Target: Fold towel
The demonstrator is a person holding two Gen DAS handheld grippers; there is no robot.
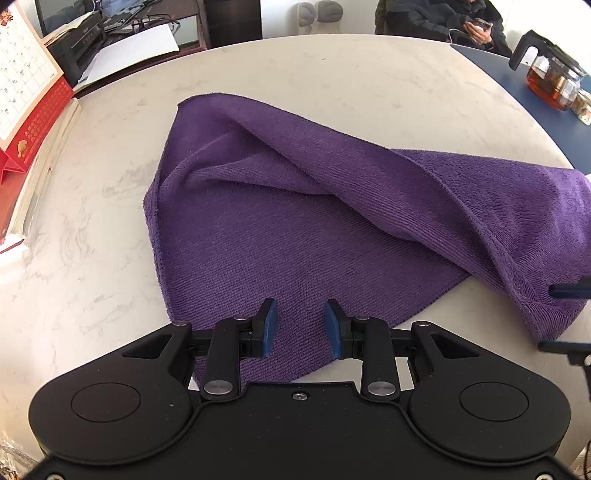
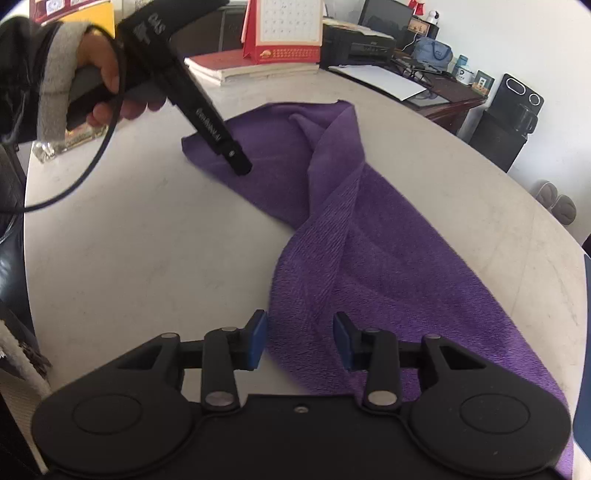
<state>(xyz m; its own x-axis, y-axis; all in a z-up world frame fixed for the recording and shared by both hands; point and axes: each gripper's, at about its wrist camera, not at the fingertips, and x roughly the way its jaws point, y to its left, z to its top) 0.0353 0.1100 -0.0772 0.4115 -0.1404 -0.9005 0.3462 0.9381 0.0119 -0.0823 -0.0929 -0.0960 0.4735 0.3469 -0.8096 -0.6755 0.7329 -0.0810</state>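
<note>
Purple towel (image 1: pixel 295 221) is stretched leftward from the right gripper (image 2: pixel 300 341); both tongs are spread, nothing gripped, left gripper (image 1: pixel 300 326) over the near corner.

Pale marble-look round table (image 1: pixel 369 74), white wall (image 2: pixel 517 44), dark wooden desk (image 2: pixel 454 96) with printer (image 2: pixel 354 44), red desk calendar (image 2: pixel 284 33)

Bright, even daylight; soft shadows; strong fisheye edge distortion.
</note>
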